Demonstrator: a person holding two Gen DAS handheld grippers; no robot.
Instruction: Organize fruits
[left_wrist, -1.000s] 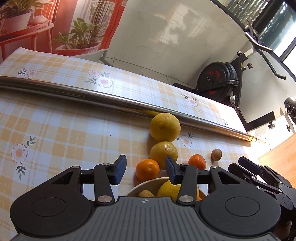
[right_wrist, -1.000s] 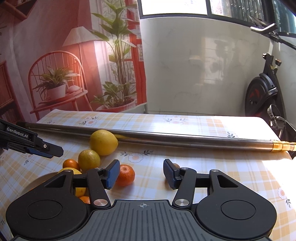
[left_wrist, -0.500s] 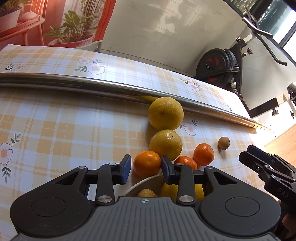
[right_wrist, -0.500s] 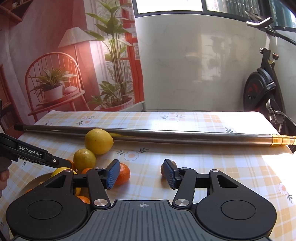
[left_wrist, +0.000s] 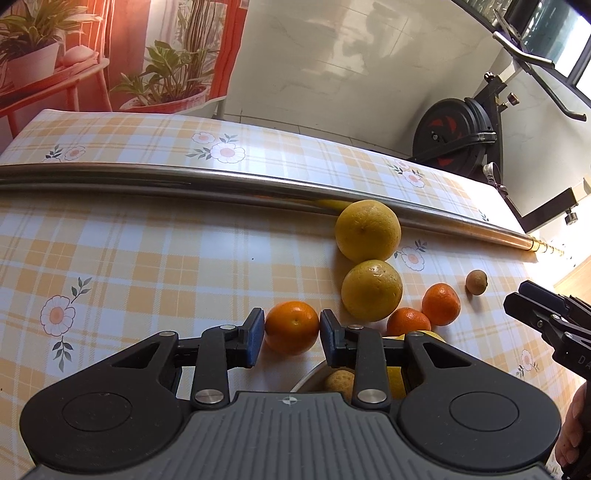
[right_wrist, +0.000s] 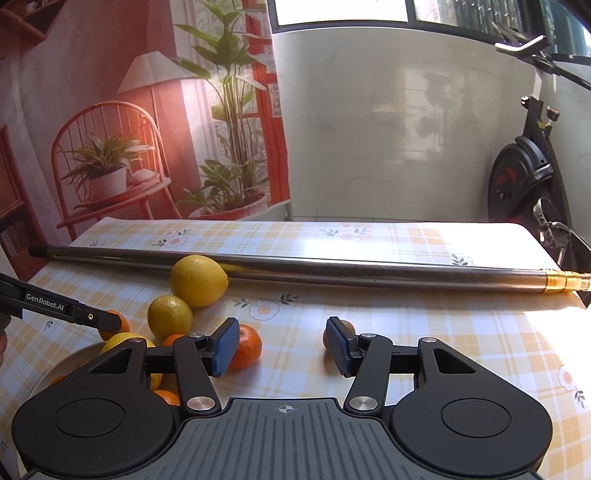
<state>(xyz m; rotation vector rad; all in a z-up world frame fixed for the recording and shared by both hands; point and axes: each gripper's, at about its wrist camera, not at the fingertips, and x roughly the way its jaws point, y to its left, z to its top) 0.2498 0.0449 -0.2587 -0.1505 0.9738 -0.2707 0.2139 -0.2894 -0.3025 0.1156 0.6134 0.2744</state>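
In the left wrist view my left gripper (left_wrist: 291, 338) is shut on a tangerine (left_wrist: 291, 325) that sits on the checked tablecloth just beyond the white bowl (left_wrist: 310, 378); both pads press its sides. The bowl holds a yellow fruit, a brownish fruit (left_wrist: 338, 382) and orange ones. Two big yellow citrus (left_wrist: 367, 230) (left_wrist: 371, 290), two more tangerines (left_wrist: 441, 304) (left_wrist: 408, 321) and a small brown fruit (left_wrist: 476, 282) lie on the cloth. My right gripper (right_wrist: 280, 347) stands open and holds nothing, with a tangerine (right_wrist: 247, 350) behind its left finger and the brown fruit (right_wrist: 345, 328) behind its right.
A long steel pole (left_wrist: 221, 182) lies across the table behind the fruit, touching the farthest yellow citrus. An exercise bike (right_wrist: 524, 173) stands past the table's far right edge. Bare cloth stretches to the left of the fruit (left_wrist: 110, 266).
My left gripper moved forward and left past the bowl, and its fingers narrowed onto the nearest tangerine. The right gripper drifted slightly and stays open.
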